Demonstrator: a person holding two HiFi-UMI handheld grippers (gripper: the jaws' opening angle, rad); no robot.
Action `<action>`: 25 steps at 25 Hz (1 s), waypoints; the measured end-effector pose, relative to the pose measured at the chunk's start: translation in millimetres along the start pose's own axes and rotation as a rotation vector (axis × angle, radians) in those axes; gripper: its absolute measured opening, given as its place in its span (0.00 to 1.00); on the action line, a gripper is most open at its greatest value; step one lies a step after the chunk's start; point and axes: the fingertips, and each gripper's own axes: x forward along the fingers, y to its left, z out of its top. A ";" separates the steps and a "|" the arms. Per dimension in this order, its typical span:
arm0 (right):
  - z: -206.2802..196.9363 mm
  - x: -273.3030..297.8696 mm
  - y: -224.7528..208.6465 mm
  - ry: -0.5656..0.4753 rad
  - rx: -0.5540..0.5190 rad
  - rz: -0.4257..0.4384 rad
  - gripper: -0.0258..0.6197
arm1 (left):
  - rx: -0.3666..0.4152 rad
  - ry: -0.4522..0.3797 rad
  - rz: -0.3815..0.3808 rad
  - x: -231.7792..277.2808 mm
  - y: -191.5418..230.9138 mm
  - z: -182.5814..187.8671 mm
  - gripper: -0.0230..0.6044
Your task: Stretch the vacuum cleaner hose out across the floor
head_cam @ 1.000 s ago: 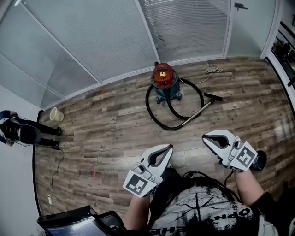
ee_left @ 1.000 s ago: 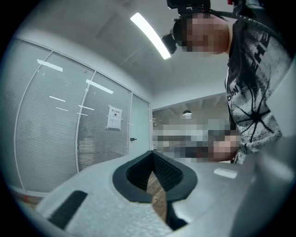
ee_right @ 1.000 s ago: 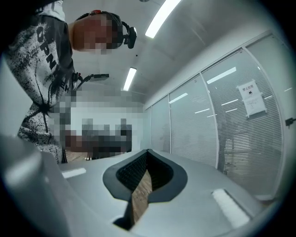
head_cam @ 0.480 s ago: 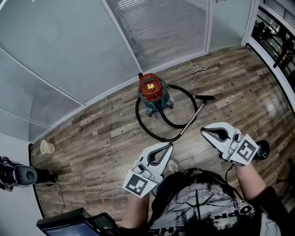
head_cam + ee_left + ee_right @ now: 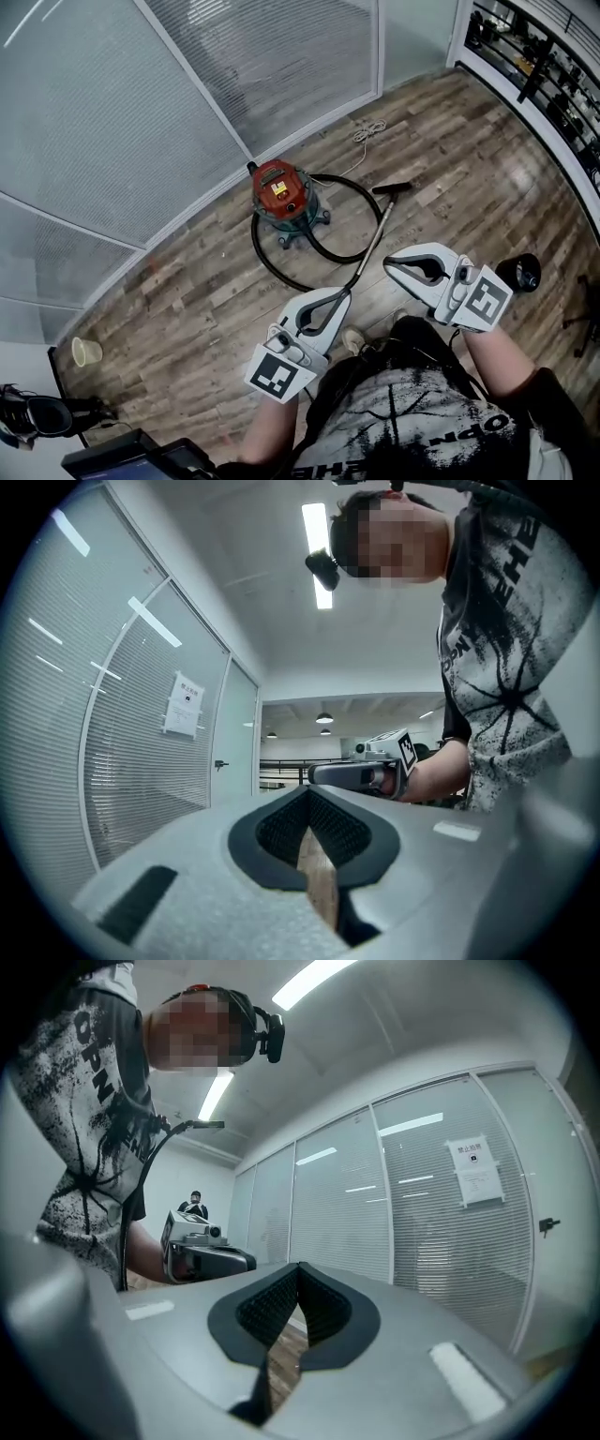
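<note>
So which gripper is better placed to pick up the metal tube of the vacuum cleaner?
Right, probably. The metal tube lies on the floor just ahead of the right gripper and slants toward its side. The left gripper points only at the tube's near end. Both are shut and empty.

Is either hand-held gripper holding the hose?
No: the left hand-held gripper and right hand-held gripper are shut, empty, apart from the hose.

The bottom edge cuts off a dark device [image 5: 122, 457], and print on the notice [image 5: 473, 1172] is unreadably small.
</note>
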 end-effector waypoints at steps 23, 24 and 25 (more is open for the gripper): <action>-34.4 -38.0 -120.8 0.074 0.079 0.020 0.05 | 0.004 0.073 0.112 86.6 56.6 -13.8 0.04; -39.0 -36.2 -124.1 0.081 0.084 0.012 0.05 | 0.004 0.082 0.102 88.8 59.5 -17.8 0.04; -43.1 -34.1 -126.4 0.087 0.088 0.006 0.05 | 0.003 0.087 0.090 91.2 62.7 -20.9 0.04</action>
